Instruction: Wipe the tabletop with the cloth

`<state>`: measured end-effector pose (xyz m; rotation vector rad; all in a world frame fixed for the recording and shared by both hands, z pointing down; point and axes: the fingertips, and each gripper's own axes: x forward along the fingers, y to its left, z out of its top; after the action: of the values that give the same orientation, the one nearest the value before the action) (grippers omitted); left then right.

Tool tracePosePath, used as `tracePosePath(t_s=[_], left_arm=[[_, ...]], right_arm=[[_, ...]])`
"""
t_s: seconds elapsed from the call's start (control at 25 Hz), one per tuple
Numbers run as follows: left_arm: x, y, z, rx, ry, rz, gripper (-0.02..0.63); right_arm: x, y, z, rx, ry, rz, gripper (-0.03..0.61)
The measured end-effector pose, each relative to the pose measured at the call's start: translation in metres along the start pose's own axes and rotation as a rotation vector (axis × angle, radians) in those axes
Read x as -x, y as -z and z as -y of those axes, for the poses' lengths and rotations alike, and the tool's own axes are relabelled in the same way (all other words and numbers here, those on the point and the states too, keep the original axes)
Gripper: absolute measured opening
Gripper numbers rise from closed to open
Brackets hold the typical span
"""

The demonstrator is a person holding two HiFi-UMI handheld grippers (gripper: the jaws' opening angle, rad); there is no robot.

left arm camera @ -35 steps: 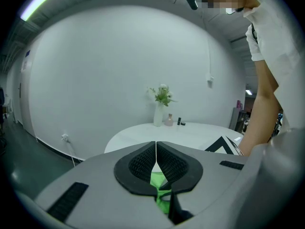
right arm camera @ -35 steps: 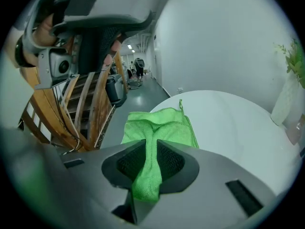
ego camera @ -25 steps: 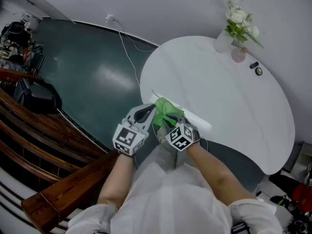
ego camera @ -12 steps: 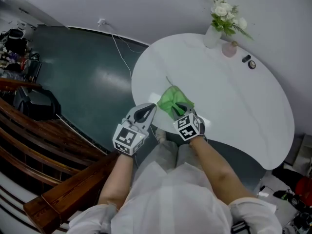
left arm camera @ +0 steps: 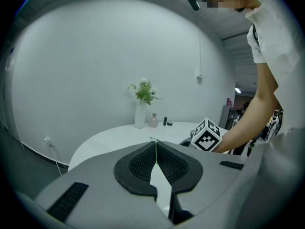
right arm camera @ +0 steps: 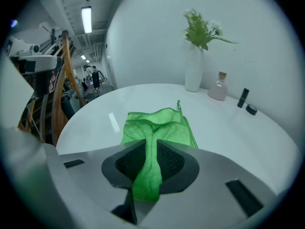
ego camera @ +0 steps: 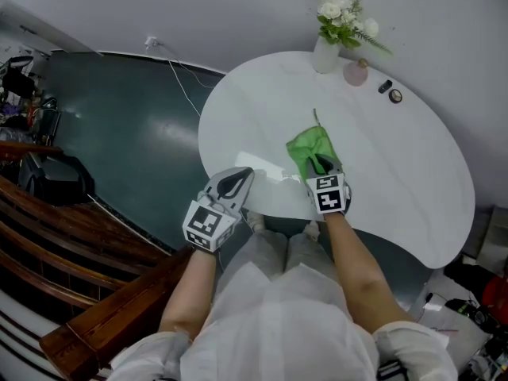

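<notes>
A green cloth (ego camera: 311,147) lies spread on the white round tabletop (ego camera: 397,165), its near end bunched between the jaws of my right gripper (ego camera: 324,165). In the right gripper view the cloth (right arm camera: 159,125) fans out ahead on the table (right arm camera: 238,137) and a fold of it is pinched at my right gripper (right arm camera: 148,159). My left gripper (ego camera: 236,182) hovers at the table's near left edge, shut with nothing in it. Seen from the left gripper view, my left gripper (left arm camera: 156,159) has its tips touching, and the right gripper's marker cube (left arm camera: 207,135) sits to its right.
At the table's far side stand a white vase of flowers (ego camera: 326,48), a small pink bottle (ego camera: 355,72) and two small dark items (ego camera: 390,92). A white cable (ego camera: 181,86) runs across the dark floor to the left. Wooden furniture (ego camera: 71,236) lies at the left.
My right gripper has pushed the cloth away from the near edge toward the table's middle, and the cloth now lies flatter. The left gripper has stayed by the near edge.
</notes>
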<state>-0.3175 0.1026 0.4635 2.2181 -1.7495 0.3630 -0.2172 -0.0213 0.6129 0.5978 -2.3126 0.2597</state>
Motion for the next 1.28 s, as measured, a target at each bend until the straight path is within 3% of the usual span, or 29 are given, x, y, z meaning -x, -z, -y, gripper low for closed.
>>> tracePosePath(t_s=[0.56,0.96,1.12,1.28], left_arm=[[-0.04,-0.017,0.044,-0.03,0.076,0.007,0.018],[-0.045,-0.015,0.054,-0.034,0.073,-0.005,0.018],[-0.035,-0.012,0.045,-0.023,0.04,-0.011,0.018],[-0.022,-0.005,0.037,-0.028,0.013,-0.018,0.018]], right_arm=[[0.083,0.083,0.12,-0.293,0.273,-0.01,0.067],[0.146,0.152,0.138,-0.455,0.405,-0.017,0.067],[0.134,0.142,0.111,-0.492,0.36,-0.006,0.067],[0.104,0.112,0.053,-0.396,0.223,-0.004,0.067]])
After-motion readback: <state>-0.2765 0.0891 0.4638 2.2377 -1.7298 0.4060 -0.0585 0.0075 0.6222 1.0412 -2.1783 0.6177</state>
